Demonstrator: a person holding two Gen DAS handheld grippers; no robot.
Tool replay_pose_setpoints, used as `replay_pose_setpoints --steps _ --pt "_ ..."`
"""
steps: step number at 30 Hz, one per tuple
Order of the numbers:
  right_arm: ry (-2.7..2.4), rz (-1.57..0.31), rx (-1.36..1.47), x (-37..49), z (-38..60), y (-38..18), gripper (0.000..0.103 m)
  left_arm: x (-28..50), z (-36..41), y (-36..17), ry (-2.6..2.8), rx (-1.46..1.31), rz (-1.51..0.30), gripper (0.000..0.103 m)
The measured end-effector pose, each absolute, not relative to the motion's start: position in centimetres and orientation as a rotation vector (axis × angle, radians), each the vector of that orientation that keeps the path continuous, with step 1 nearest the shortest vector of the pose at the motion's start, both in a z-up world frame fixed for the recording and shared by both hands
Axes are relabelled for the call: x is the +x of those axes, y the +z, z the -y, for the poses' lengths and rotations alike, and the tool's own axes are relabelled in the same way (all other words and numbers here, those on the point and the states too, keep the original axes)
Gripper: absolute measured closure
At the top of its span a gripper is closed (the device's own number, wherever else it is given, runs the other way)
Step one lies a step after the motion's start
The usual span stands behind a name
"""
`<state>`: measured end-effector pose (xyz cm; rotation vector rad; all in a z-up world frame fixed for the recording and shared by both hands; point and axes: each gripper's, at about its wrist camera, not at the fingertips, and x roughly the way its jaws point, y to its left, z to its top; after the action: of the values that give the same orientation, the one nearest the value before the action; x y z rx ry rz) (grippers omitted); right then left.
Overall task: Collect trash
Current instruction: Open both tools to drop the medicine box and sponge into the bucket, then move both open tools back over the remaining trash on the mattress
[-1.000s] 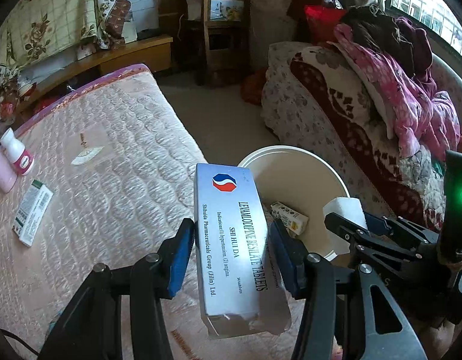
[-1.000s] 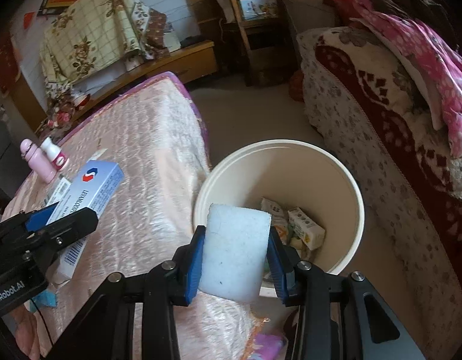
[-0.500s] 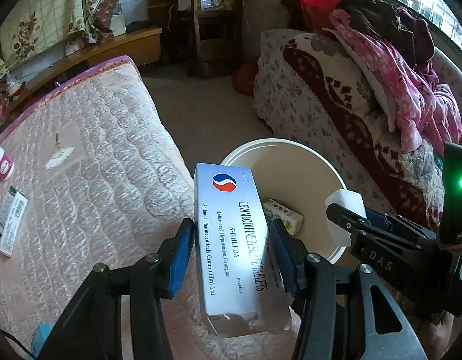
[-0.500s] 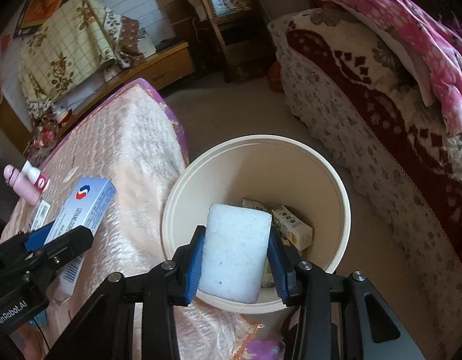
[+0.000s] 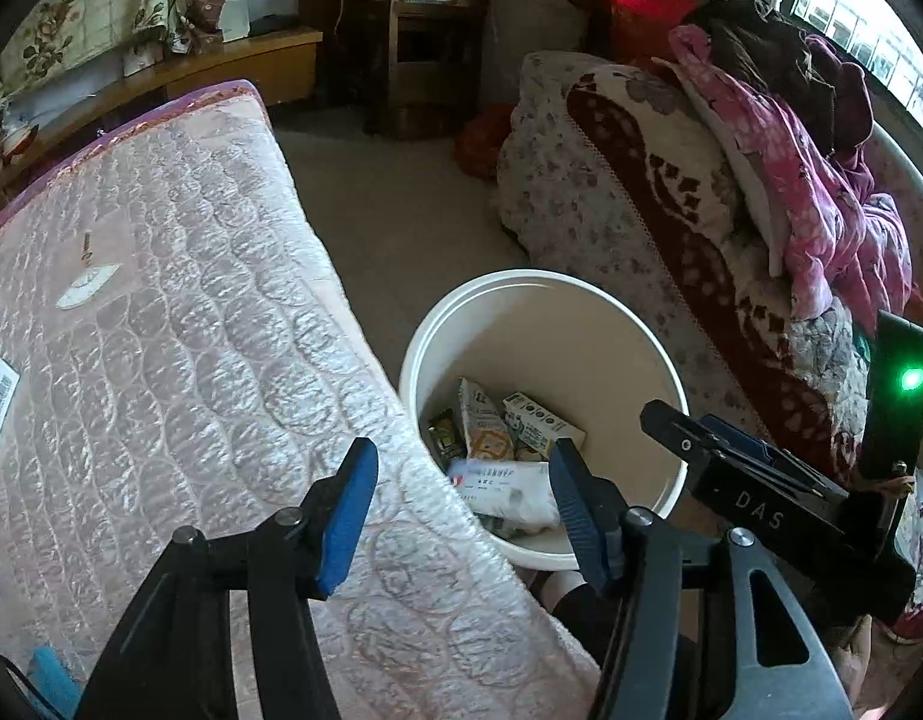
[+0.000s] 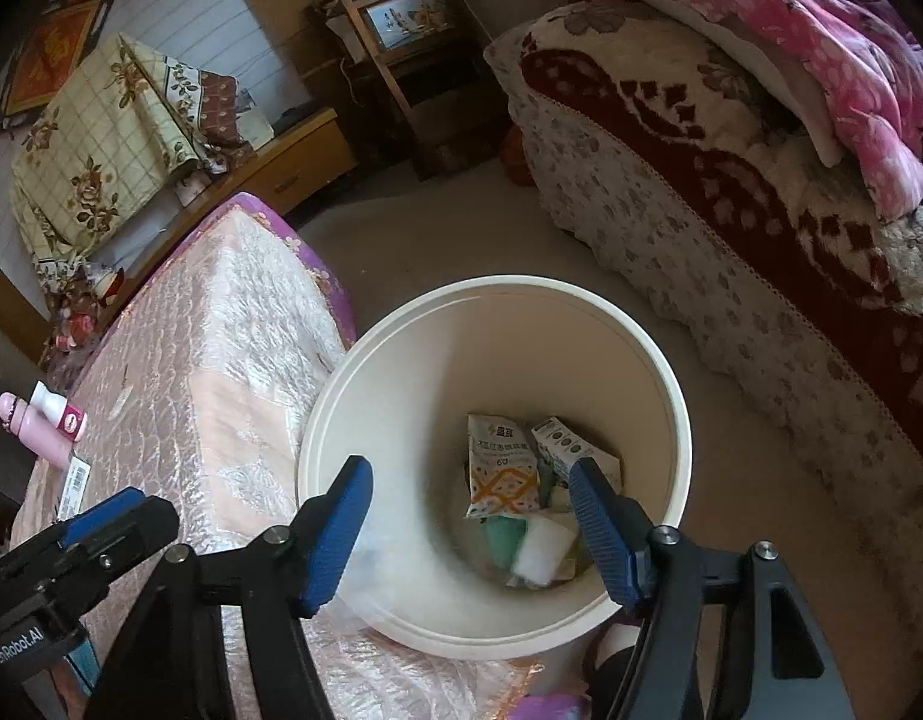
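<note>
Cream plastic bin (image 6: 671, 396): stands on the floor between the mattress and the sofa, open-topped, at 12 o'clock of both grippers.
Bin contents: 1 orange-and-white packet (image 6: 500, 465), 1 small carton (image 6: 572, 450), 1 white sponge (image 6: 545, 552) low at 6 o'clock in the pile, 1 tablet box (image 5: 503, 486) blurred on top in the left view.
Left gripper (image 5: 461, 504): its jaws have just been opening; blue pads apart, nothing between them, poised at the bin's rim.
Right gripper (image 6: 470, 525): its jaws have just been opening; pads wide, nothing between them, directly above the bin.
Quilted mattress (image 5: 179, 330): pinkish, at 9 o'clock of the bin, touching its rim.
Still on mattress: 1 pink bottle (image 6: 32, 435), 1 white bottle with pink label (image 6: 56, 411), 1 flat barcode box (image 6: 74, 486), all at 9 o'clock in the right view.
Progress: at least 4 pieces binned; judged well under way, not finished.
Left to do: 3 mattress items, if they count as trash.
Sofa (image 6: 731, 228): at 2 o'clock, heaped with blankets, untouched.
</note>
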<state>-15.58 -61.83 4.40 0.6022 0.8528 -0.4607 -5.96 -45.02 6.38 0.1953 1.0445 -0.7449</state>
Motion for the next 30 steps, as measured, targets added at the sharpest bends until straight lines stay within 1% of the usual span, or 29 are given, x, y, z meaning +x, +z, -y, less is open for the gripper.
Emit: replay_pose_setpoints --steps 13,30 --pt "-0.438 -0.876 0.550 -15.1 60.0 4.8 0.031 -6.5 41.9 8.0 -0.691 0.217 -1.000 0.043" --pt "-0.337 -0.857 0.441 -14.4 52.7 9.4 0.031 -8.4 33.8 10.1 -0.627 0.193 -0.973 0.042"
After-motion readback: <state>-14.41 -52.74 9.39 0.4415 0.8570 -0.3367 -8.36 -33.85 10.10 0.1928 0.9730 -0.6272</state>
